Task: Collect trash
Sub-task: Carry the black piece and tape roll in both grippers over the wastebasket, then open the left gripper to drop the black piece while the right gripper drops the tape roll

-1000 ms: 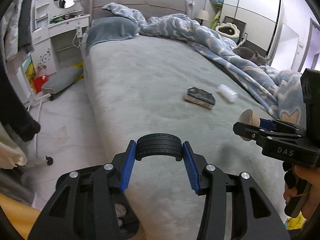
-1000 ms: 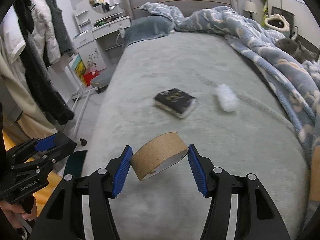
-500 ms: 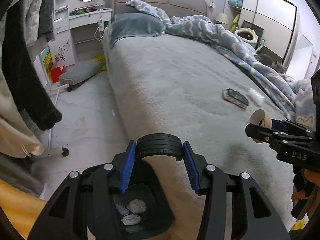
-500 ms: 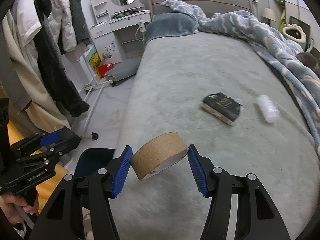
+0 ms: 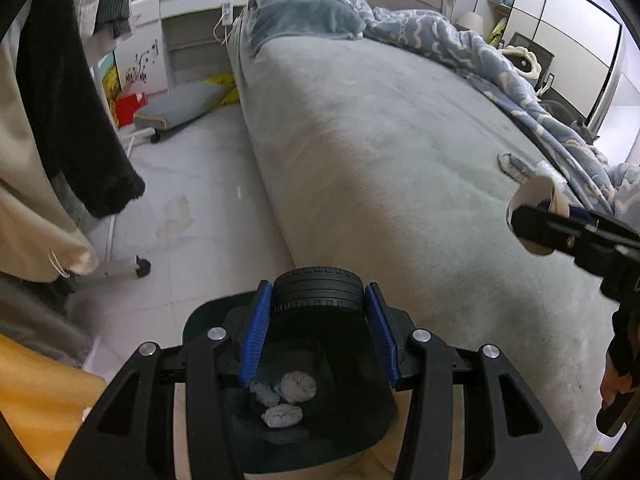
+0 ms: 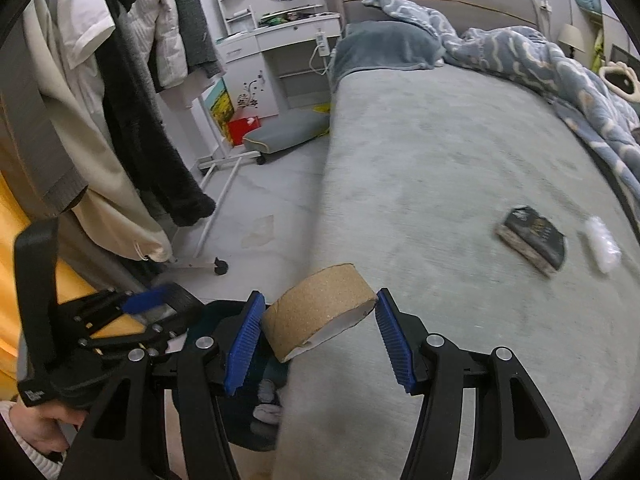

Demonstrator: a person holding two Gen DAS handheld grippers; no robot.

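Bin (image 5: 208, 320) sits on the floor right against the side edge of the bed (image 5: 400, 168), and my left gripper (image 5: 319, 316) is over it. Those jaws are clamped on a black ribbed wheel (image 5: 318, 294), pads pressing both sides. Down inside the bin I can see a few crumpled white wads (image 5: 284, 398).

My right gripper (image 6: 320, 326) is pinching a cardboard tube (image 6: 320, 300), tilted, one open end facing me. The tube hangs over the bed's side edge, just beside the bin (image 6: 216, 312), which shows up dark below the left pad in that view.

Still on the bed, toward the far side edge: a dark book (image 6: 534, 238) and a white wad (image 6: 602, 244) just beside it, not touching. The blue blanket (image 6: 540, 60) is bunched along that far edge up to the head end.

Clothes (image 6: 132, 100) hang on a rack at the left, over the floor.
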